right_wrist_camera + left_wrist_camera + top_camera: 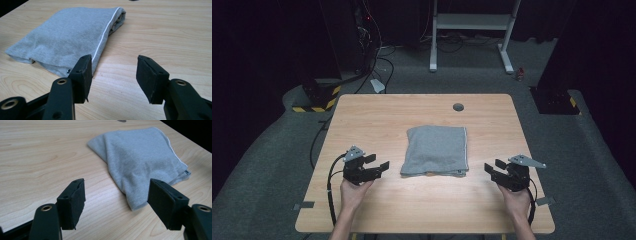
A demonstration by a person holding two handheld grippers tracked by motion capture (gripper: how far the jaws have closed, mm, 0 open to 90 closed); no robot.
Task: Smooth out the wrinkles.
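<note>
The light wooden worktop (377, 115) carried the folded grey fabric cloth (435, 150) at its centre. The left tool (377, 164) and right tool (493, 168) flanked it, jaws apart, empty. A shallow pinch risked catching one layer, unfolding the cloth.

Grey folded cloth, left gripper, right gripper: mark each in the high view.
grey folded cloth (435, 150), high view, middle of its top face
left gripper (379, 162), high view, between its fingers
right gripper (493, 166), high view, between its fingers
</note>
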